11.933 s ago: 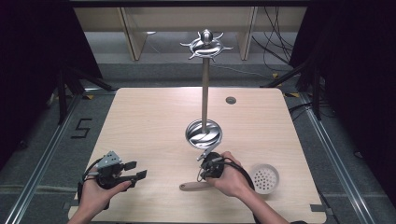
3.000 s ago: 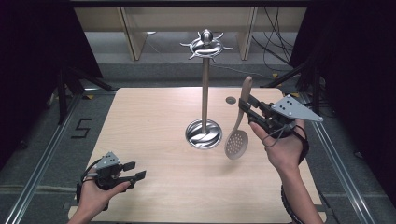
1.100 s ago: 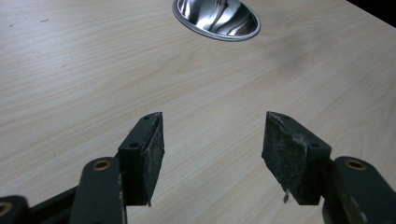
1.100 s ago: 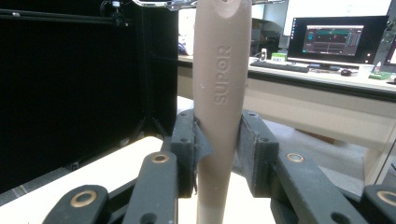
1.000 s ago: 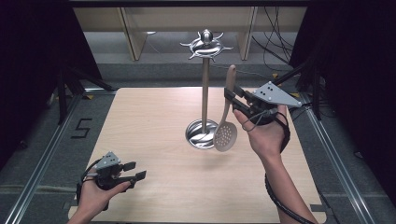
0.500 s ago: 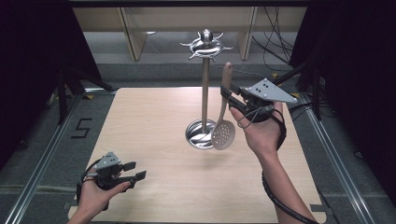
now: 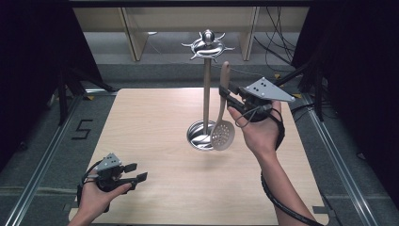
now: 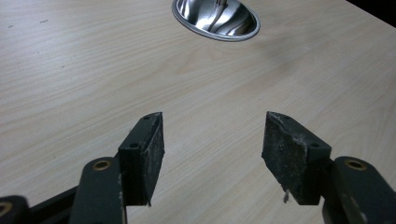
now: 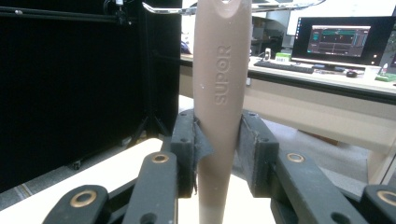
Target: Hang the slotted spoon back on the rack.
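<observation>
Clamping the tan handle of a slotted spoon [image 7: 222, 123], the right gripper [image 7: 229, 100] is raised above the wooden table [image 7: 150, 122] — spoon near upright, its perforated bowl hanging low beside the pole of the metal utensil stand [image 7: 206, 87]. In the right gripper view both pads press the handle, marked SUPOR. Near the table's front left corner the left gripper [image 7: 134, 172] rests low — jaws spread apart, nothing between them.
</observation>
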`<state>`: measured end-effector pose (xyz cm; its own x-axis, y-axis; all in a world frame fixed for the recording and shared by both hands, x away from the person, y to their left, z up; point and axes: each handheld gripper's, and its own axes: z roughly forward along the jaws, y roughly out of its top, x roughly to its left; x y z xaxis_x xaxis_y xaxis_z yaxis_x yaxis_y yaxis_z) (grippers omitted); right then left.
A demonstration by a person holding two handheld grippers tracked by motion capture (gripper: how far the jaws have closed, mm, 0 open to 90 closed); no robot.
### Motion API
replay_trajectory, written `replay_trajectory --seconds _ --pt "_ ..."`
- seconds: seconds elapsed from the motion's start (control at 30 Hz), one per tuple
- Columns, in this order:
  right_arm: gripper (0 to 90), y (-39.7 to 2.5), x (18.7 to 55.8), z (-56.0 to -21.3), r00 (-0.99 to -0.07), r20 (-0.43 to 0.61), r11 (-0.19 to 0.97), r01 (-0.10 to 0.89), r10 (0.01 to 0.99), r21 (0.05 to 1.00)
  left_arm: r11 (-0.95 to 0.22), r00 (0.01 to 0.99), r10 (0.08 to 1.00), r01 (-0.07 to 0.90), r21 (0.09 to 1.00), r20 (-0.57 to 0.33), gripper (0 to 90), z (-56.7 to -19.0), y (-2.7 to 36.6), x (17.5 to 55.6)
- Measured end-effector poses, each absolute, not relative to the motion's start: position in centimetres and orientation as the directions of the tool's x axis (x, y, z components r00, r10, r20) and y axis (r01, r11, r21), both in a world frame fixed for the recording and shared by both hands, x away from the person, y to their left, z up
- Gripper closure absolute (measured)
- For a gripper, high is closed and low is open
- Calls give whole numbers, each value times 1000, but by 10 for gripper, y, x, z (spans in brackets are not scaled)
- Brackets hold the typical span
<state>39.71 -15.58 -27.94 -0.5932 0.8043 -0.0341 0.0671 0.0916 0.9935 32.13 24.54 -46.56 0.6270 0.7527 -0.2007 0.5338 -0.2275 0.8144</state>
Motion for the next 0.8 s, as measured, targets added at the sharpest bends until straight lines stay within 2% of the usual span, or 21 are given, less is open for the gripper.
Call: replay_trajectory --seconds 0.8 --pt "701 -143 401 -277 -597 -37 107 81 802 991 -228 624 756 536 813 -199 380 -466 245 321"
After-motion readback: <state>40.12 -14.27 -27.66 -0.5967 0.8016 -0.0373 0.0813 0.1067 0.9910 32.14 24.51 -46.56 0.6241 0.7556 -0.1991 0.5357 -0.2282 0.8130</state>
